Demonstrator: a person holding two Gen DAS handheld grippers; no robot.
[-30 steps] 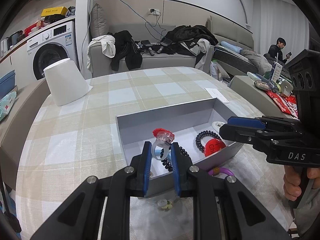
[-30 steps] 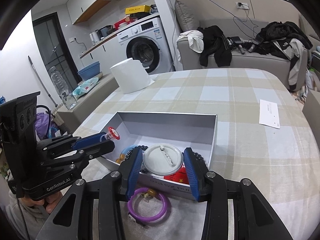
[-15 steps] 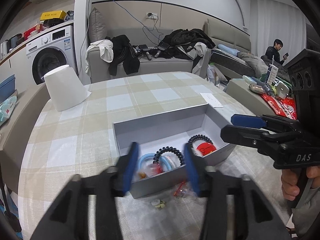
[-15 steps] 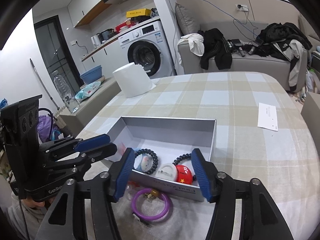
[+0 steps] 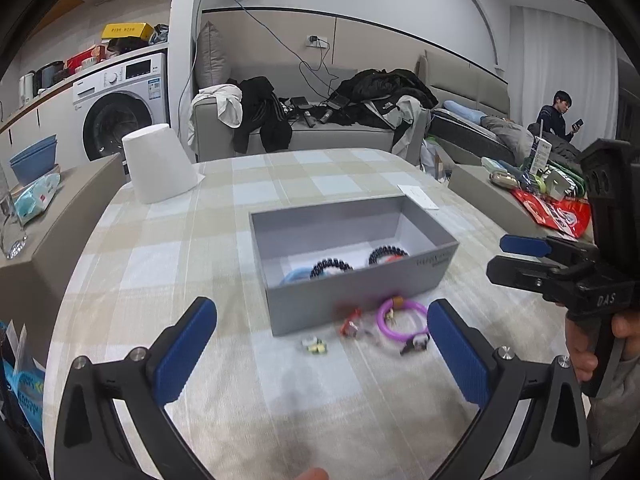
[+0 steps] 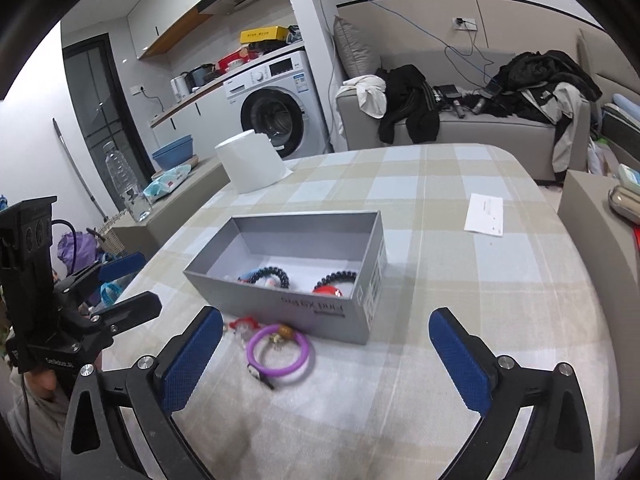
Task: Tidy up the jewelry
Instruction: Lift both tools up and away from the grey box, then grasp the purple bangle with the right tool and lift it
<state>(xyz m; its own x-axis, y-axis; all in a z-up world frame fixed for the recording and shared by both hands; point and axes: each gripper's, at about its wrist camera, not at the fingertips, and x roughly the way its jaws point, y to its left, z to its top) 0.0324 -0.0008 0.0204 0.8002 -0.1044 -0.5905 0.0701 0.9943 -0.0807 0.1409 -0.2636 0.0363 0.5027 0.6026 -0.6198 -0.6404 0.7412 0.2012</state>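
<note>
A grey open box [image 5: 360,292] [image 6: 288,300] stands on the checked tablecloth. It holds two black bead bracelets [image 5: 331,266] [image 6: 334,277], a blue ring [image 5: 296,274] and a red piece [image 6: 328,290]. In front of the box lie a purple bracelet [image 5: 400,318] [image 6: 279,350], a red-topped ring [image 5: 351,322] [image 6: 242,325] and a small pale bit [image 5: 315,346]. My left gripper [image 5: 320,308] [image 6: 132,280] hangs short of the box, jaws opening wide with nothing between them. My right gripper [image 6: 325,316] [image 5: 520,256] does the same beside it.
A white upturned cup [image 5: 158,164] [image 6: 250,166] stands at the table's far left and a paper slip [image 5: 418,197] [image 6: 484,214] at the far right. Behind are a sofa with clothes, a washing machine and a seated person [image 5: 558,116].
Both grippers opened and drew back from the box. The left let go of the red-topped ring, which now lies in front of the box. The right dropped a white round badge into the box.
</note>
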